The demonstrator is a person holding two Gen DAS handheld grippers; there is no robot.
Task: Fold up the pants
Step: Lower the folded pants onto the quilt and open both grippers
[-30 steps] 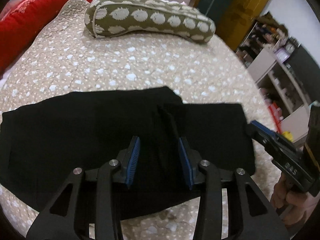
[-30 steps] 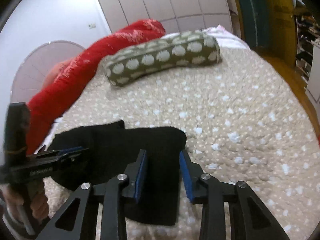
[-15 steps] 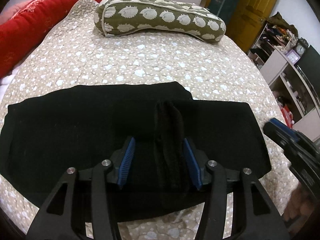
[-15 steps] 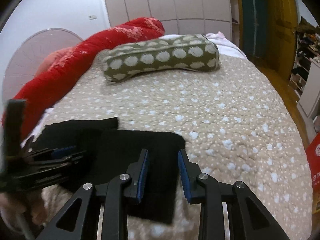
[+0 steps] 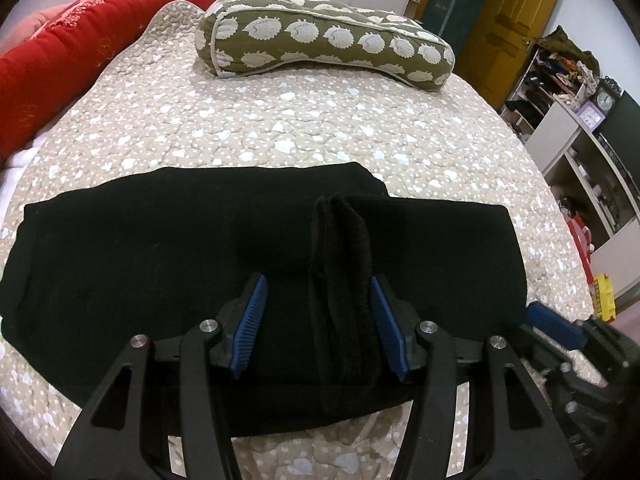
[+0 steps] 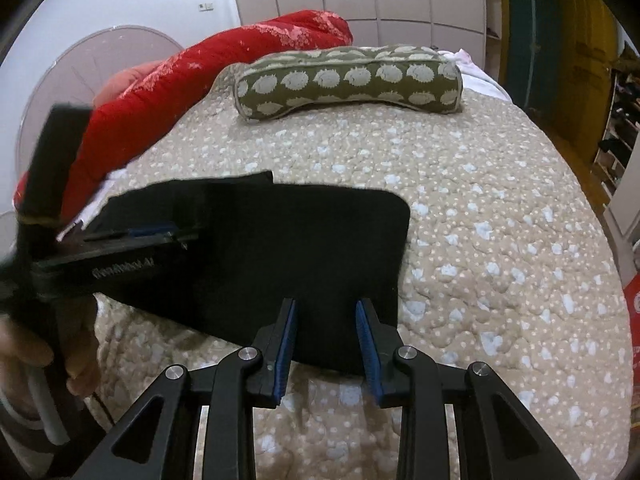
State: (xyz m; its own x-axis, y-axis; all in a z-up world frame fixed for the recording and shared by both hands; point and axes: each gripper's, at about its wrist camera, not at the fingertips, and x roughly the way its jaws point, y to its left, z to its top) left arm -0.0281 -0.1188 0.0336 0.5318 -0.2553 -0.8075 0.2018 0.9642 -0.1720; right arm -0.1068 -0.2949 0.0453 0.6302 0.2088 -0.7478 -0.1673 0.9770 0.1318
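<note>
The right tongs [image 6: 326,346] hover parted above the black pants' [image 6: 280,256] near edge on the bed [image 6: 480,240].

Pants [image 5: 160,260] near hem hidden behind left gripper [image 5: 318,326]; right gripper [image 5: 568,344] blurred, cut off; shelf [image 5: 568,92] clutter unreadable.

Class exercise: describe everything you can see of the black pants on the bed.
The black pants lie folded into a flat, wide band across the spotted beige quilt. The fabric looks soft and knitted. A raised ridge stands between the left gripper's parted pads, touching its right-hand pad. One end has rounded corners.
</note>
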